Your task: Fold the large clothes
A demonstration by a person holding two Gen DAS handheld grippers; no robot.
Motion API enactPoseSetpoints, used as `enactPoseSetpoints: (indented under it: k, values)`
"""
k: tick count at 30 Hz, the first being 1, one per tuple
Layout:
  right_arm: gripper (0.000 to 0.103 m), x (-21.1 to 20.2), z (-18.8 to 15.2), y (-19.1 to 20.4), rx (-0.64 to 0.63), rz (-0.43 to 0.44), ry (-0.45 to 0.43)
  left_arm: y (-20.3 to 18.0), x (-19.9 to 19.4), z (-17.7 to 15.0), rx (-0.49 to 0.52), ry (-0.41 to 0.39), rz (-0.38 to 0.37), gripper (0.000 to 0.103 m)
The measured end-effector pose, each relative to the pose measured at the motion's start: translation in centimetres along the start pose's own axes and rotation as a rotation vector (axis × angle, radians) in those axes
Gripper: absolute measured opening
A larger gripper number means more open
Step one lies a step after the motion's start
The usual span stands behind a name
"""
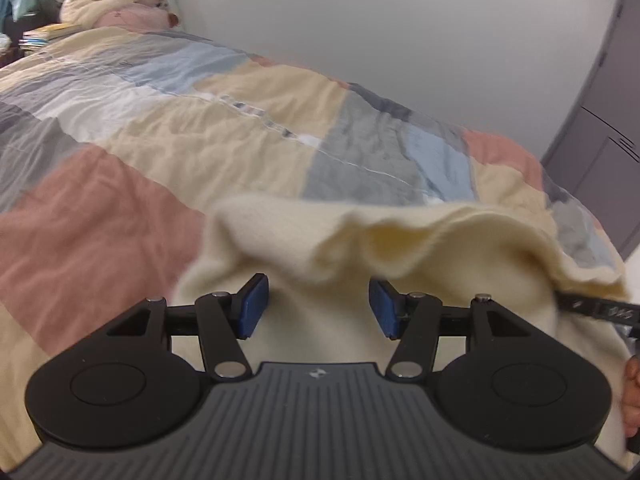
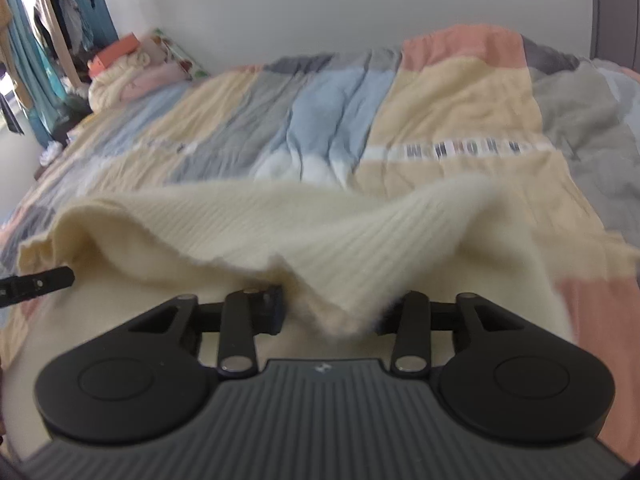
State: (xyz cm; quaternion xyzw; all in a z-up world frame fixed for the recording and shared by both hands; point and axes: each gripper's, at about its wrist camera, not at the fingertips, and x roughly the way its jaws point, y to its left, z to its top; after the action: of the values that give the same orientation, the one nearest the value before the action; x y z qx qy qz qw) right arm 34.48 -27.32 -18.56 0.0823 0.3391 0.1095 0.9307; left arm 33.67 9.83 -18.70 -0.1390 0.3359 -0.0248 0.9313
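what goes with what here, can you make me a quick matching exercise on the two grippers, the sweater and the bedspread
1. left gripper
2. right gripper
3. cream sweater
4. patchwork bedspread

a. spread flat over the bed
b. jaws apart, nothing pinched
c. a fold of knit between its jaws
d. bunched up, lifted at its edge

Pairs: 1-b, 2-c, 3-d, 4-a

Cream ribbed knit sweater (image 2: 304,232), soft and fuzzy, on a wrinkled matt cotton patchwork quilt (image 1: 168,128), matt black plastic left gripper (image 1: 318,306) with blue rubbery pads (image 1: 252,306), smooth painted wall (image 1: 360,12) behind the quilt
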Motion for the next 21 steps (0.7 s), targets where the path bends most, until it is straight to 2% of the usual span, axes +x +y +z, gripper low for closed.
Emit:
enactPoseSetpoints:
  k: [3, 5, 12, 16, 21]
  values:
    - [0.027, 1.6, 1.1, -1.6, 0.020, -0.064, -0.036, 1.9, 1.0, 0.2, -0.092, 0.013, 0.004, 0.062]
    - [0.026, 3.2, 1.4, -2.7, 0.069, -0.054, -0.020, 2.6, 1.6, 0.3, -0.123, 0.026, -0.006, 0.062]
    - [0.026, 5.7, 1.5, -2.7, 0.019, -0.075, -0.012, 2.7, 2.9, -0.5, -0.121, 0.046, 0.001, 0.064]
    - [0.026, 5.0, 1.5, -2.8, 0.024, -0.061, -0.015, 2.7, 2.6, -0.7, -0.123, 0.040, 0.004, 0.064]
    - [0.027, 3.9, 1.4, -2.1, -0.003, -0.077, -0.020, 1.3, 1.5, -0.9, -0.060, 0.019, 0.049, 0.064]
